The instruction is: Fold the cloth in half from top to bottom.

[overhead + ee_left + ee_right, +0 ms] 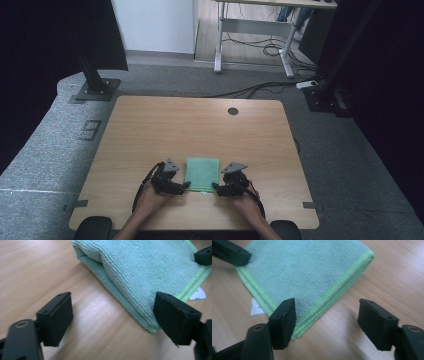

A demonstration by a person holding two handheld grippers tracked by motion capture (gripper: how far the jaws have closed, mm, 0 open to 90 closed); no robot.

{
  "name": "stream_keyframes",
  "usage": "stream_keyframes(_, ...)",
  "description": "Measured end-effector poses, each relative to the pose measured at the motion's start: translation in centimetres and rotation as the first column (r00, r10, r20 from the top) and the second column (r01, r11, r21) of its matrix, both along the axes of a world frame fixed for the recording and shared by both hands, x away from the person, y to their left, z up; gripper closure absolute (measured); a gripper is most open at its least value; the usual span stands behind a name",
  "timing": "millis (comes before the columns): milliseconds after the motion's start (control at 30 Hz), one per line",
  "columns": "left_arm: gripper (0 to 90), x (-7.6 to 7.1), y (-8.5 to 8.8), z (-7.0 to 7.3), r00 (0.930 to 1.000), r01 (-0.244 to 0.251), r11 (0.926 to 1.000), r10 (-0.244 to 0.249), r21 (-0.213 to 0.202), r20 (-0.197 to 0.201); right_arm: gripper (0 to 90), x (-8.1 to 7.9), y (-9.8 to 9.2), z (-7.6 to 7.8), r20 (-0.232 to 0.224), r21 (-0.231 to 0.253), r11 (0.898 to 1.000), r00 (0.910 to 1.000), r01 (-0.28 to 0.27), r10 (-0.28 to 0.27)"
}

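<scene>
A folded green cloth (202, 174) lies flat on the wooden table (150, 130), near its front edge. My left gripper (186, 186) sits at the cloth's near left corner and my right gripper (216, 187) at its near right corner. In the left gripper view the jaws of my left gripper (115, 315) stand wide apart, with the folded edge of the cloth (150, 270) between them, untouched. In the right gripper view my right gripper (330, 322) is open too, with the stitched corner of the cloth (307, 272) beside its left jaw. A white label (257, 307) sticks out from under the cloth's near edge.
A round cable hole (233, 111) sits near the table's far edge. Two black posts stand on floor plates (95, 90) beyond the far corners. Cables (260, 89) trail over the grey carpet toward a desk at the back.
</scene>
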State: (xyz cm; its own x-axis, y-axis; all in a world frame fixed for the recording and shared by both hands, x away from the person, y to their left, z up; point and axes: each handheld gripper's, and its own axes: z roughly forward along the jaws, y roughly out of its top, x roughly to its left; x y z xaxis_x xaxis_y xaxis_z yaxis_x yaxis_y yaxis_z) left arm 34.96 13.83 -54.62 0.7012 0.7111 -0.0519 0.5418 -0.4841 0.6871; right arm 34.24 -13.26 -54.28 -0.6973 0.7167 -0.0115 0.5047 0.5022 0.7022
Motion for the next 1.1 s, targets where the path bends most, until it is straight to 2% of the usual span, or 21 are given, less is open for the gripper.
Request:
stream_keyframes(133, 13.8, 0.9, 0.1, -0.1, 0.9999, -0.014, 0.9999, 0.014, -0.005, 0.009, 22.0, 1.2, -0.2, -0.2, -0.026, 0.016, 0.999, 0.9991, 0.033, -0.033)
stream_keyframes(233, 11.5, 1.8, 0.1, -0.2, 0.9996, -0.028, 0.9996, 0.028, -0.005, 0.009, 20.5, 2.1, -0.4, -0.4, -0.044, 0.04, 0.998, 0.9978, 0.051, -0.049)
stream_keyframes(433, 8.1, 2.8, 0.0, -0.2, 0.9991, -0.041, 0.9991, 0.041, 0.002, 0.005, 20.0, 3.2, -0.5, -0.5, -0.037, 0.044, 0.997, 0.9974, 0.063, -0.062)
stream_keyframes(1100, 7.8, 6.2, 0.1, -0.2, 0.9976, -0.07, 0.9976, 0.07, -0.002, 0.001, 17.6, 6.2, -0.5, -0.8, -0.018, 0.067, 0.994, 0.996, 0.089, -0.088)
